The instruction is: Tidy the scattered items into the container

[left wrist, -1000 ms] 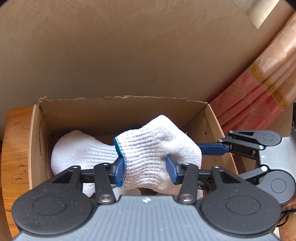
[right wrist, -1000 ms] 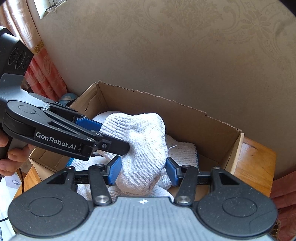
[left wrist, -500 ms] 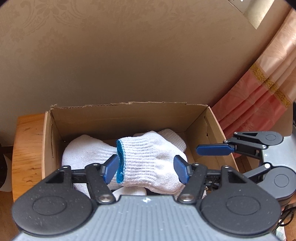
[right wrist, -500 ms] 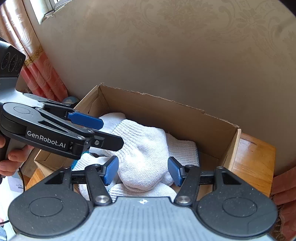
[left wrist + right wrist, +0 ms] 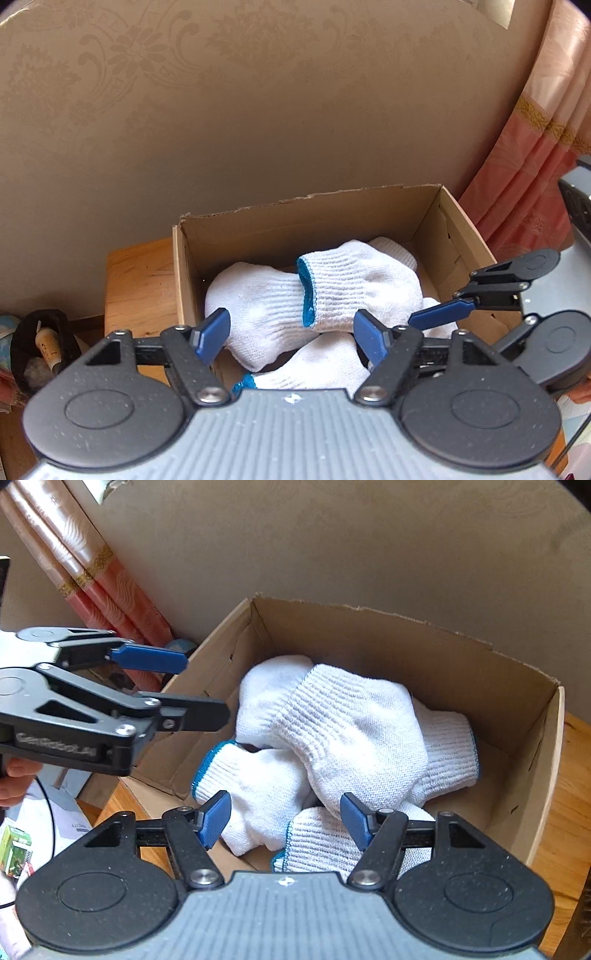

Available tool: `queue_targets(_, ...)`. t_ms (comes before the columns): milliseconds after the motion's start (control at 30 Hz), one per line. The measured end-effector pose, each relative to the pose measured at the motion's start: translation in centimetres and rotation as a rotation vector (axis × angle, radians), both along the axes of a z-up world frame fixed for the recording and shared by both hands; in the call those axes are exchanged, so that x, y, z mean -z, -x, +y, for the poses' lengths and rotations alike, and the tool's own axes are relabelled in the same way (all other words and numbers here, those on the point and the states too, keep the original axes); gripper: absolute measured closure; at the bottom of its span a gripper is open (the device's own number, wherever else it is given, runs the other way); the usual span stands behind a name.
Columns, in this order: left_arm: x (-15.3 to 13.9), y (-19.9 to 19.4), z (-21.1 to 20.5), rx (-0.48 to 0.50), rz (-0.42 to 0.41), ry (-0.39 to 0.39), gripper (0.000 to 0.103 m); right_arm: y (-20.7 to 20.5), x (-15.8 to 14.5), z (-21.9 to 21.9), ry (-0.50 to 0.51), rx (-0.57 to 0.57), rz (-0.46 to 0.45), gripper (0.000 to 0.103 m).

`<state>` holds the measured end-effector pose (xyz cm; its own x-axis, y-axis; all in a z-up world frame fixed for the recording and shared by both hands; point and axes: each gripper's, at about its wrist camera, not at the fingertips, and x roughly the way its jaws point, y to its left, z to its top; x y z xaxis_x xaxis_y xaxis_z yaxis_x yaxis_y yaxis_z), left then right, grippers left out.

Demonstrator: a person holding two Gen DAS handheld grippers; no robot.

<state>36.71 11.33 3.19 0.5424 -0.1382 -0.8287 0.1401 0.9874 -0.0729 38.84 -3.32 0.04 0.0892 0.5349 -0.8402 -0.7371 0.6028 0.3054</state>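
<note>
Several white knit gloves with blue cuffs lie piled in an open cardboard box point(image 5: 310, 218) point(image 5: 436, 642). The top glove point(image 5: 354, 284) point(image 5: 354, 731) rests across the others. My left gripper point(image 5: 291, 334) is open and empty, above the box's near edge. My right gripper point(image 5: 286, 818) is open and empty, also above the near side of the box. The right gripper shows at the right in the left wrist view point(image 5: 443, 317). The left gripper shows at the left in the right wrist view point(image 5: 184, 686).
The box stands on a wooden table point(image 5: 140, 280) point(image 5: 565, 805) against a patterned wall. A pink curtain point(image 5: 532, 155) hangs beside it. A black pouch with small items point(image 5: 44, 343) lies left of the table. Papers and a small green box point(image 5: 14, 849) lie at lower left.
Both grippers opened and let go of the top glove, which dropped onto the pile in the box. Both grippers then pulled back and up from the box.
</note>
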Motion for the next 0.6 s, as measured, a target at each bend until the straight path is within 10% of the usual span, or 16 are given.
queue_targets(600, -2.3, 6.8, -1.5, 0.014, -0.133, -0.058, 0.010, 3.3, -2.3, -4.1, 0.094, 0.247, -0.083, 0.018)
